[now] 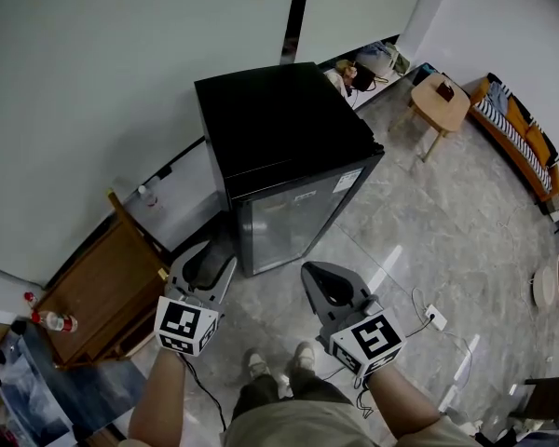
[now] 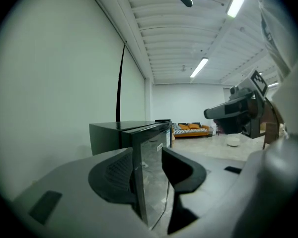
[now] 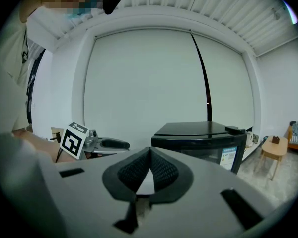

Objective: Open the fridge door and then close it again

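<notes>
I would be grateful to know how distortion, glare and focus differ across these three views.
Head view: wide-angle bending of the walls, pale glare streaks on the grey marbled floor beside the black glass-door fridge. Left gripper view: circular fisheye, dark corners, overexposed ceiling strip light. Right gripper view: same fisheye, even lighting.

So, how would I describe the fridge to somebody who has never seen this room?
Along the long pale wall stands a low black fridge, near a brown wooden cabinet. It alone is black and boxy, with a shiny front door bearing a white label.

Overhead head view, gripper views facing fridge
</notes>
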Demonstrator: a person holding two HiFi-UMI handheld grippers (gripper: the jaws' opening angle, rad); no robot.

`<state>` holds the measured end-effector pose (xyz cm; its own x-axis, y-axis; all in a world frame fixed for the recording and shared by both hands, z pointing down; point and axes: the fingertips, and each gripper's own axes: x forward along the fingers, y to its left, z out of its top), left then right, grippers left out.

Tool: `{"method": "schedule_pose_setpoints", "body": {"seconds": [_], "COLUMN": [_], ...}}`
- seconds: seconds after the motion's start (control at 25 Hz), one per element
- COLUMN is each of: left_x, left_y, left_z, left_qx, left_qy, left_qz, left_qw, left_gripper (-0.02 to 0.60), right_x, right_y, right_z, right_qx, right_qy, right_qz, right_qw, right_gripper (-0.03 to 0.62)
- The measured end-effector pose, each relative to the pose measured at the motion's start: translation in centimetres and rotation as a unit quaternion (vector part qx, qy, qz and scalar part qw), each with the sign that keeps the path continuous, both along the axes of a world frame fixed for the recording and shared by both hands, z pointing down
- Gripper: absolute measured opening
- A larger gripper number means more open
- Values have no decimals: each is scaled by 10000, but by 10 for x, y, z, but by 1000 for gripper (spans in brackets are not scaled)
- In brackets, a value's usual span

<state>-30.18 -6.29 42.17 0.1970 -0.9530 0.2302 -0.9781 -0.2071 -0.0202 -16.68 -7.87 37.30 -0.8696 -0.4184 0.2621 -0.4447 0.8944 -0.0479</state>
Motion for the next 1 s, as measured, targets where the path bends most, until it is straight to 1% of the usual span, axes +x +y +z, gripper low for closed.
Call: {"method": "schedule_pose_setpoints", "body": {"seconds": [0.16, 0.44, 0.56, 0.68, 1.0], "left_x": [-6, -8, -10, -14, -19], "left_y": [-18, -47, -58, -68, -85], "left_z": [21, 70, 86, 102, 152], "left_qx": [-91, -355, -350, -329, -620], "left_qy": [-20, -29, -30, -115, 113], "left_qz": [1, 212, 246, 238, 246], "left_qw": [10000, 9991, 9991, 9991, 9977], "left_gripper": [164, 178, 178, 178, 177], "right_x": [-4, -13, -15, -15, -13], "right_y": [-9, -27, -33, -40, -52], "right_z": [15, 40, 50, 65, 98], "right_qx": [-136, -303, -344, -402, -582], "right_qy": [1, 45, 40, 77, 195], "right_qz": [11, 60, 62, 98, 163], "right_qw": [9999, 9995, 9994, 9991, 9980], "right_gripper": [-5, -5, -3, -5, -5]}}
